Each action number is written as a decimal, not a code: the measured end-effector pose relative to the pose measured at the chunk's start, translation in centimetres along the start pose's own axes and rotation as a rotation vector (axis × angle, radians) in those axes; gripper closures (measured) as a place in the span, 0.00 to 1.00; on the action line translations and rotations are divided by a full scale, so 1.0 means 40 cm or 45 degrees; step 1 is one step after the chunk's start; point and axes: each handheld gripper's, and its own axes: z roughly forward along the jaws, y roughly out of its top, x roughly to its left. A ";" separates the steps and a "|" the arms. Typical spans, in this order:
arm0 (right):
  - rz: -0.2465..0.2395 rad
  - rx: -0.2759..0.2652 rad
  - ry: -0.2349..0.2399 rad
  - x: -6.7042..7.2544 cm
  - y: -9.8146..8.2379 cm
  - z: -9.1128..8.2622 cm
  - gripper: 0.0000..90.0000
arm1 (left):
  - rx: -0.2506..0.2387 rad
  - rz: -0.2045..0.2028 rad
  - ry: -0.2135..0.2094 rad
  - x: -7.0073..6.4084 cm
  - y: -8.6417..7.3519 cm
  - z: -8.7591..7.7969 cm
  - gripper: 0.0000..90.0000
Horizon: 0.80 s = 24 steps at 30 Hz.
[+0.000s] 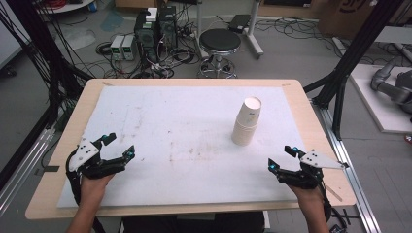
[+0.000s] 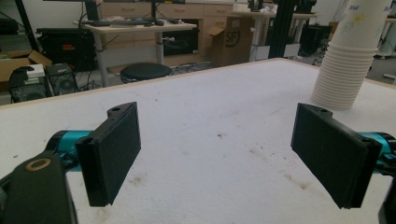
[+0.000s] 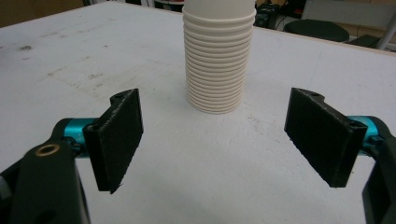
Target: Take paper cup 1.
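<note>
The stack of paper cups (image 1: 246,122) stands upside down ahead of my right gripper (image 1: 284,158), well apart from my left gripper (image 1: 119,145). Light, thin-walled, easily crushed; I'd pinch the top cup gently. Both jaws gape, empty.

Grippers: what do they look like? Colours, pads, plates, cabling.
Left gripper and right gripper match: black bodies, each topped by a grey three-cornered plate with dark holes. In the gripper views, the jaws carry flat, black, rough-textured rectangular pads on teal metal mounts, with a brass-ringed hole in the black housing. Forearms are bare; dark cabling trails near the wrists.
</note>
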 end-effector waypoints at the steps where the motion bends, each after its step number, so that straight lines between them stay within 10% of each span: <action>1: 0.004 -0.001 -0.001 0.000 -0.001 0.000 0.22 | -0.001 -0.001 -0.002 0.000 0.000 0.001 0.18; 24: 0.047 -0.013 0.010 0.003 0.002 -0.010 0.22 | 0.005 -0.011 -0.011 -0.005 -0.006 -0.001 0.18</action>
